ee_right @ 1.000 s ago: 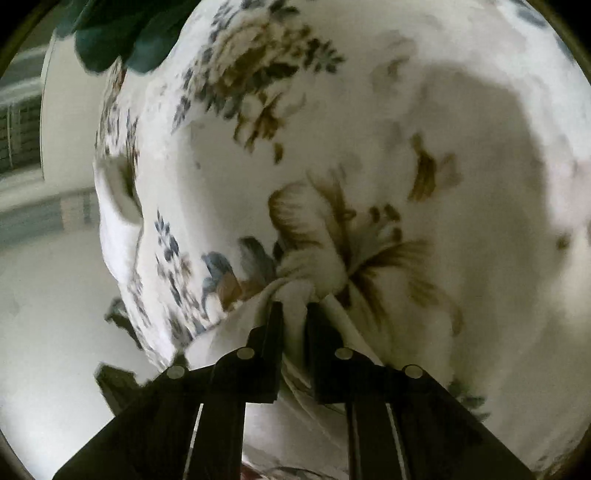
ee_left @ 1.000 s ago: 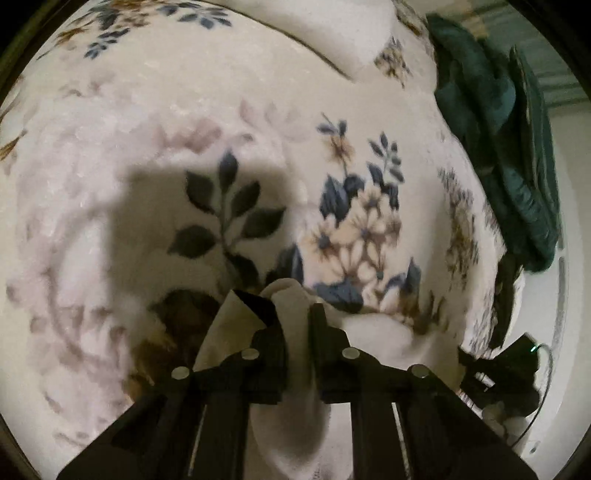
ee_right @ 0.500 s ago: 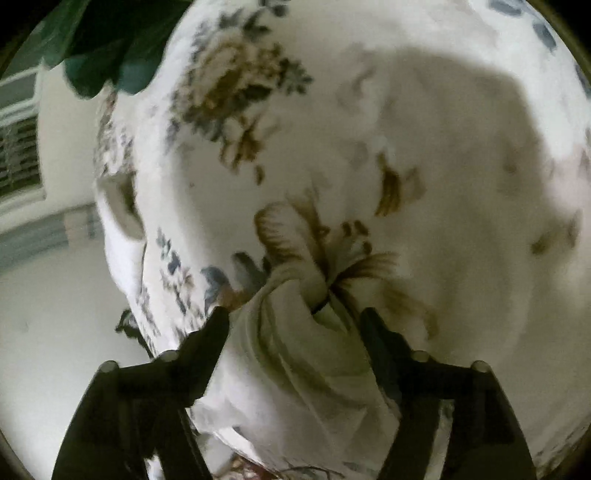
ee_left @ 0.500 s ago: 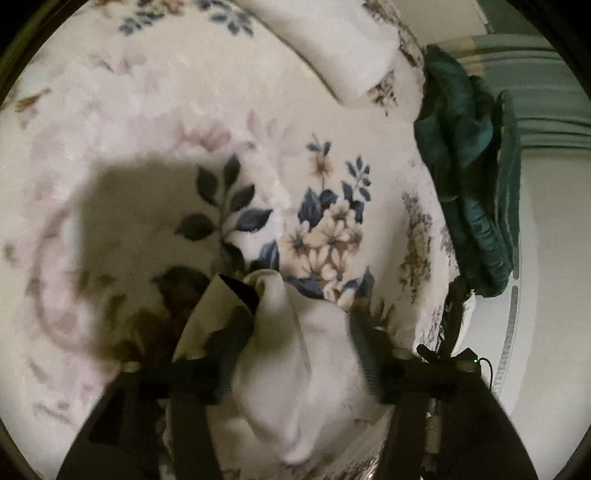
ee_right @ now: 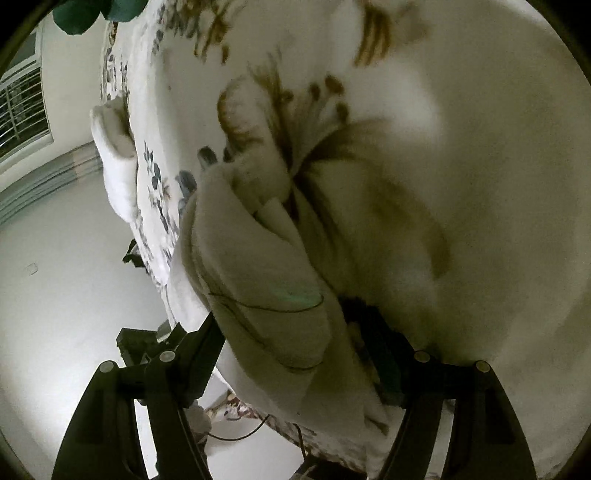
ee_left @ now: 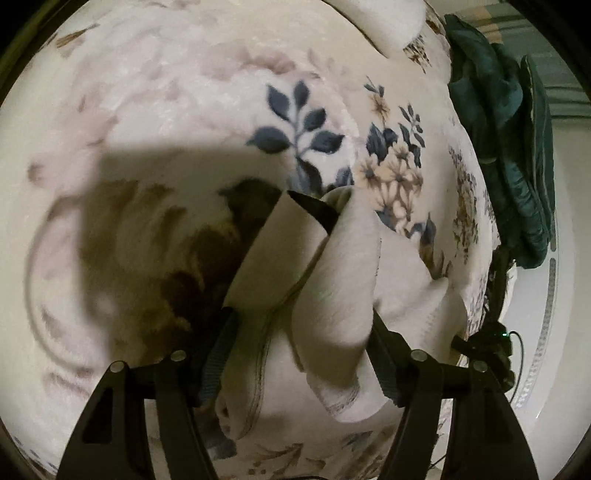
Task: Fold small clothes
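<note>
A small cream-white garment point(ee_left: 332, 277) lies bunched and folded over on the floral blanket point(ee_left: 166, 92). My left gripper point(ee_left: 301, 315) straddles its near end; the jaws are opening, the cloth lies slack between them and neither pad presses on it. In the right wrist view the same garment point(ee_right: 258, 266) rests near the blanket's edge, with a thin dark seam line across it. My right gripper point(ee_right: 284, 314) stands open around it, its fingers apart from the cloth on both sides.
A heap of dark green clothing point(ee_left: 517, 147) lies at the blanket's far right edge. A folded white item point(ee_left: 384, 18) sits at the back, also the white item point(ee_right: 114, 155). Pale floor point(ee_right: 55, 295) lies beyond the edge, with a black device point(ee_left: 495, 343) and cable.
Both grippers were shut on the garment a second ago and have let go. The cloth has dropped onto the blanket, and both grippers have shifted, the right one lower.
</note>
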The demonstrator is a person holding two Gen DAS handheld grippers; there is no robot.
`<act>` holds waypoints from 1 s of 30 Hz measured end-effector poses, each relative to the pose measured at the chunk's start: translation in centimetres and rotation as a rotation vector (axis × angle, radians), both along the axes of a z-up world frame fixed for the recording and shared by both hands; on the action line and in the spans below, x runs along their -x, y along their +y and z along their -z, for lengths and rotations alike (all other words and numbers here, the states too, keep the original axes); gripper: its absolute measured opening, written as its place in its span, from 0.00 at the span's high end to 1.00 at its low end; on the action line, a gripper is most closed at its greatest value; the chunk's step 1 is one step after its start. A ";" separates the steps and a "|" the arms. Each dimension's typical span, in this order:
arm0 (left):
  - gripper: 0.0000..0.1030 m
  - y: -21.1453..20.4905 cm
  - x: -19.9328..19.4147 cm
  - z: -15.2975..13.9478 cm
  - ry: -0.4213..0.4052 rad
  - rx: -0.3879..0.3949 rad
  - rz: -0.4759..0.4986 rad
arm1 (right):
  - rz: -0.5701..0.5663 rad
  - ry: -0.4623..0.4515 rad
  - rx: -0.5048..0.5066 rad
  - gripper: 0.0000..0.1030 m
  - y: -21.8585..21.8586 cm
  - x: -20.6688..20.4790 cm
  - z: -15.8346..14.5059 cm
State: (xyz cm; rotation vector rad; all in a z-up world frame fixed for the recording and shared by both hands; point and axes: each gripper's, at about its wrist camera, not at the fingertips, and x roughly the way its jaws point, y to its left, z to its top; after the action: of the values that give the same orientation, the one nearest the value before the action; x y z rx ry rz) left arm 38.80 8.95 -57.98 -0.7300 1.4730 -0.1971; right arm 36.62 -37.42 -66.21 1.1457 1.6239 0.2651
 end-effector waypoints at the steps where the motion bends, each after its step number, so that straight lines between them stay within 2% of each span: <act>1: 0.36 0.1 0.1 -0.1 0.002 -0.003 0.003 | -0.005 0.001 -0.008 0.26 0.1 0.0 0.2; 6: 0.35 0.1 0.3 -0.8 0.001 -0.056 0.038 | -0.018 0.006 -0.029 0.26 0.4 -0.3 0.6; 12: 0.33 -0.1 -0.1 2.6 0.039 0.073 0.027 | -0.033 0.007 -0.061 0.26 1.0 -0.7 1.2; 15: 0.33 -0.1 -0.2 2.5 0.015 0.116 0.004 | -0.029 0.005 -0.097 0.26 1.0 -0.6 1.5; 16: 0.36 -0.1 -0.2 2.3 0.003 0.130 -0.004 | -0.028 0.004 -0.107 0.26 1.0 -0.5 1.6; 18: 0.60 -0.3 -0.3 1.9 -0.022 0.171 -0.015 | -0.028 -0.002 -0.122 0.27 1.4 -0.5 1.8; 19: 0.67 -0.5 -0.4 1.7 -0.025 0.175 -0.015 | -0.026 -0.009 -0.119 0.28 1.5 -0.5 1.7; 20: 0.71 -0.6 -0.5 1.4 -0.035 0.181 -0.016 | -0.022 -0.019 -0.117 0.45 1.6 -0.5 1.6; 21: 0.73 -0.7 -0.6 0.9 -0.052 0.175 -0.017 | -0.031 -0.032 -0.116 0.73 1.9 -0.5 1.5; 24: 0.76 -0.7 -0.8 0.0 -0.075 0.173 -0.033 | -0.020 -0.052 -0.098 0.82 2.4 -0.4 0.8; 30: 0.78 -0.4 -1.4 -3.4 -0.118 0.172 -0.010 | -0.018 -0.111 -0.039 0.85 3.9 -1.0 -3.6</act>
State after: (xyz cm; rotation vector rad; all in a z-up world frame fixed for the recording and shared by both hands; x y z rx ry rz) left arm 40.15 8.53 -54.55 -0.8497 1.3506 -0.3567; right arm 37.64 -33.52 -62.57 1.1263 1.5381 0.3669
